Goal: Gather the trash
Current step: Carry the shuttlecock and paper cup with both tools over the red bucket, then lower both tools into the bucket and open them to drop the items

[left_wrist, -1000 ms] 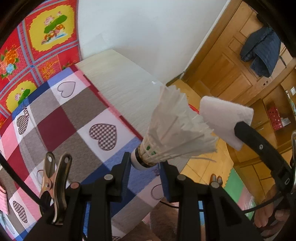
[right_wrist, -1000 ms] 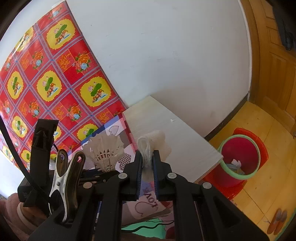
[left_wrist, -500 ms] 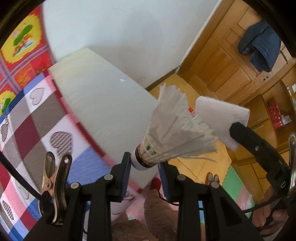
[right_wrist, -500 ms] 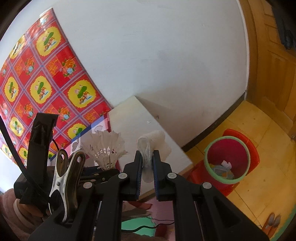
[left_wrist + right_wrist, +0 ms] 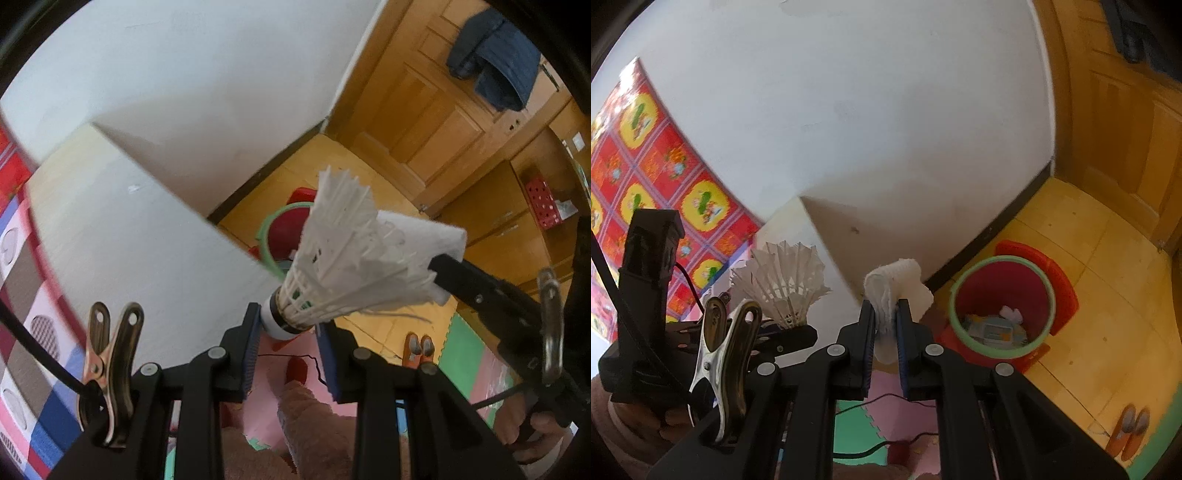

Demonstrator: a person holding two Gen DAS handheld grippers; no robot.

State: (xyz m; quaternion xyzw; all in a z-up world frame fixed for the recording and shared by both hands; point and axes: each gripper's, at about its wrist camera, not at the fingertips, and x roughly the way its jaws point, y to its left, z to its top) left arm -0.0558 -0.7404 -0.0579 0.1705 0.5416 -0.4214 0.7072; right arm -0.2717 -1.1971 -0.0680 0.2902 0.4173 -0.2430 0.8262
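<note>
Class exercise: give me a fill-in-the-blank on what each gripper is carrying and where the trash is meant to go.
1. The left gripper is shut on a white feathered ____.
2. The right gripper pinches a folded white ____.
3. The red bin on the floor has a ____ rim.
4. Inside the bin there is ____ some trash.

Missing words: shuttlecock; tissue; green; already

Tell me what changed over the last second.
Both tools swung away from the patchwork heart quilt toward the red bin with the green rim, now close below. Unchanged: the left tool grips the white feather shuttlecock, and the right tool pinches the folded white tissue.
</note>
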